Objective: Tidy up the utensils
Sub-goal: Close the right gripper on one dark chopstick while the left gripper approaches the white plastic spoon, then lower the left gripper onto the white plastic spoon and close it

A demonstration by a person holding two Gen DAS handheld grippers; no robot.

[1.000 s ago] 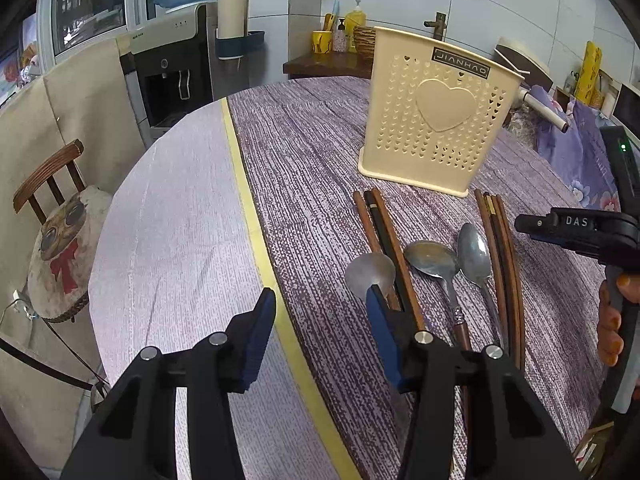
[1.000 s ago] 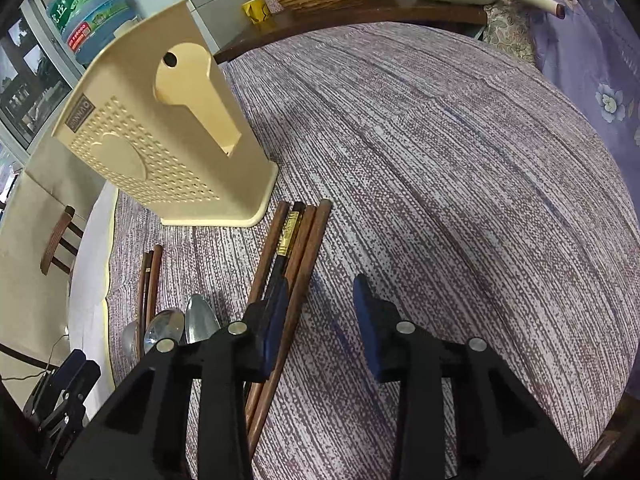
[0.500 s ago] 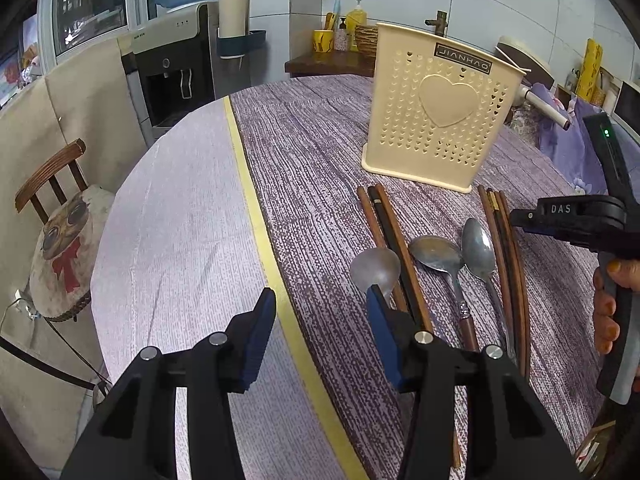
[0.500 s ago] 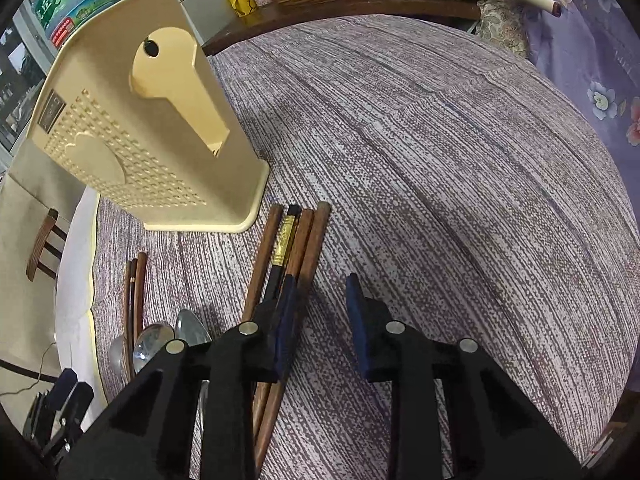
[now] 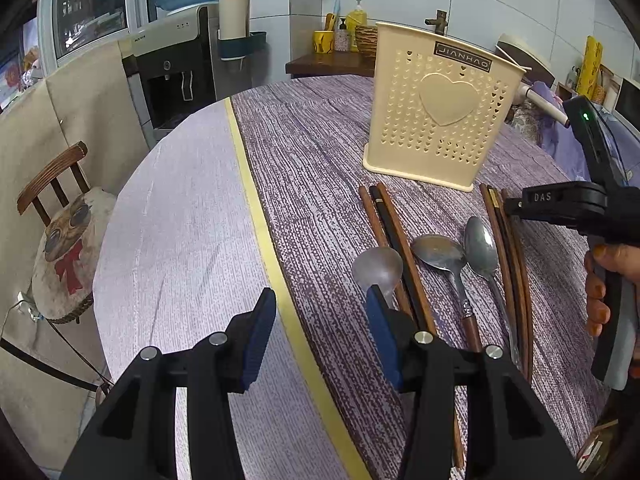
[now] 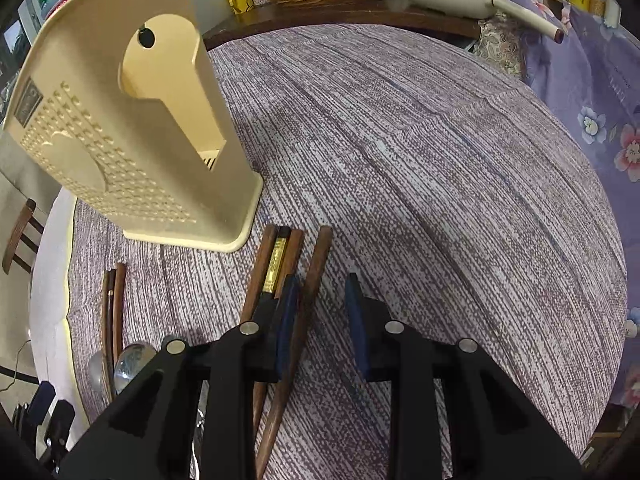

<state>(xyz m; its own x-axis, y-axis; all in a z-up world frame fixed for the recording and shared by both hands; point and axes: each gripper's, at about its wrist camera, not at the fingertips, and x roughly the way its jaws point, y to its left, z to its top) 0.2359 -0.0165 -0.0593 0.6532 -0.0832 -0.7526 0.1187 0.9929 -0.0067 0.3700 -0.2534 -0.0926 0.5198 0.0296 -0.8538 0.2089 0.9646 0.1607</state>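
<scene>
Both of my tongs hover low over a round table (image 5: pixel 304 128) covered in a purple woven cloth. My left tongs (image 5: pixel 320 332) are open with nothing between the blue pads, hanging just beside the bowl of a dull spoon (image 5: pixel 376 268), well in front of the cream utensil holder (image 5: pixel 440 116). My right tongs (image 6: pixel 320 316) are also parted, narrower, and straddle the outermost brown chopstick (image 6: pixel 310 288) of a bundle lying in front of the holder; the left pad sits just beside that stick, but I cannot tell whether it touches, and the right pad is clear of it, so nothing is gripped yet. I judge this stance is meant to separate one stick from its neighbours before pinching it. The right-hand bundle of chopsticks (image 6: pixel 276 264) lies flat, long axis running from me toward the holder, tips ending just short of its base. A second bundle (image 5: pixel 394 240) lies parallel in front of the holder, with three spoons between and beside the bundles, bowls toward the holder and handles toward me. The holder stands upright, its open top facing up, ready to receive them.
</scene>
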